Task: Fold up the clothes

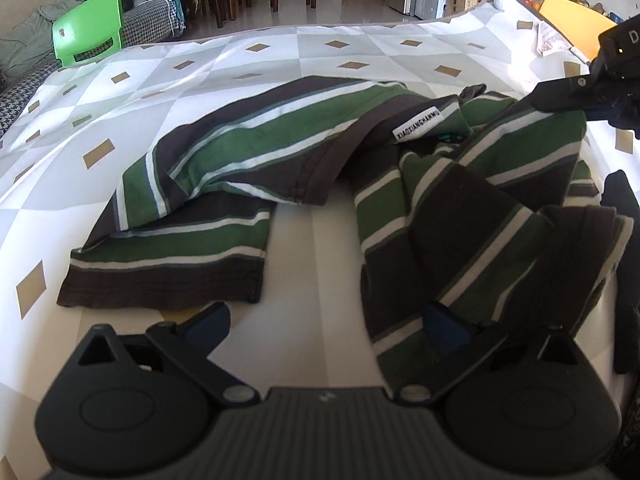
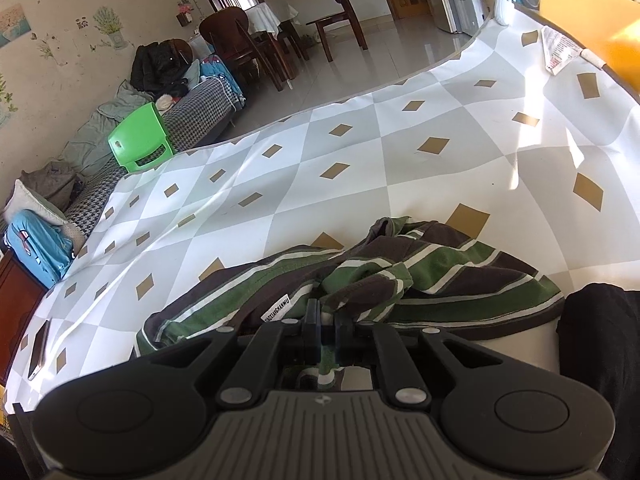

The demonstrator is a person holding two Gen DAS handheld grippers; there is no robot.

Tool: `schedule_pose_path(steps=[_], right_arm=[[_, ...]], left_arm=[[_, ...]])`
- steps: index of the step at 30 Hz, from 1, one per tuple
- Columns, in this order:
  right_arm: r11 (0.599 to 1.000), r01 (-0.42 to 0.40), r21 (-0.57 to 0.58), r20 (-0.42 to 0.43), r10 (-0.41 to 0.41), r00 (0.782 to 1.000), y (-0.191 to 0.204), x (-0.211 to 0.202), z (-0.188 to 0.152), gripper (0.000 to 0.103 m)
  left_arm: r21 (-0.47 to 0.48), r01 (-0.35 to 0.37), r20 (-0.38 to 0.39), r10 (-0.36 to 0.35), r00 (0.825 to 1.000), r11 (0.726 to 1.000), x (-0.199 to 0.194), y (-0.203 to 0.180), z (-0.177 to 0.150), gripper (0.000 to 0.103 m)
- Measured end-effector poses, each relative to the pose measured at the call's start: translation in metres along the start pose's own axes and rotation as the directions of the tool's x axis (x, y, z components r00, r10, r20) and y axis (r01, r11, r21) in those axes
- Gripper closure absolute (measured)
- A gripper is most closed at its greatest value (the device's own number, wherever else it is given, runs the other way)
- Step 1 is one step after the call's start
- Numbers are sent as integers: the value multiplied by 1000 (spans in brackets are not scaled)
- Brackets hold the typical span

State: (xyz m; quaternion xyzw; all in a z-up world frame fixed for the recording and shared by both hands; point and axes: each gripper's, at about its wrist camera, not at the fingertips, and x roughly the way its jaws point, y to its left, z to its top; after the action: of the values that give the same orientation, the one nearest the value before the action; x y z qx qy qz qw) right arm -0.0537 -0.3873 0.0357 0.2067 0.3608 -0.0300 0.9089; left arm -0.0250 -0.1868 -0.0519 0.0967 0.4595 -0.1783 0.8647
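Striped shirt (image 1: 280,152), one item, green, dark brown and white, lies rumpled on the surface (image 1: 200,64) under a diamond-pattern cloth. One white neck label (image 1: 416,125) shows near its middle. Left gripper (image 1: 326,330): jaws spread wide, nothing between them; its right finger sits against a fold of shirt. Right gripper (image 2: 328,322): jaws pressed together, pinching shirt fabric. One green chair (image 1: 90,26) and one yellow chair (image 2: 592,20) stand at the far edge.
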Motion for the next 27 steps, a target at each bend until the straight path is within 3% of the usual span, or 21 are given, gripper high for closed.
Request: schedule_pose_path(steps=[8,9,12,18,27], right_arm=[[994,4,108,-29,-1,1000,-16,10,0,94],[992,2,124,-41,3,999,-18,11,-1,91],[986,-3,169,-87,18,996,-25,17,-4,68],[978,17,206,-158,16,987,-35,24,-16,59],[953,104,283,-190,-51,981,-52,20,-34,55]], left_arm=[[-3,-55,-2,55,998,998,-3,15,-5,0],[-11,-60,-4,60,998,998,-4,18,-5,0],[-39,-63,-11,63,998,997,-5,26,-6,0],[-58,-64,-11,63,998,996,-7,31,-7,0],[-47,-75,-6,75,997,996,-7,29,-7,0]])
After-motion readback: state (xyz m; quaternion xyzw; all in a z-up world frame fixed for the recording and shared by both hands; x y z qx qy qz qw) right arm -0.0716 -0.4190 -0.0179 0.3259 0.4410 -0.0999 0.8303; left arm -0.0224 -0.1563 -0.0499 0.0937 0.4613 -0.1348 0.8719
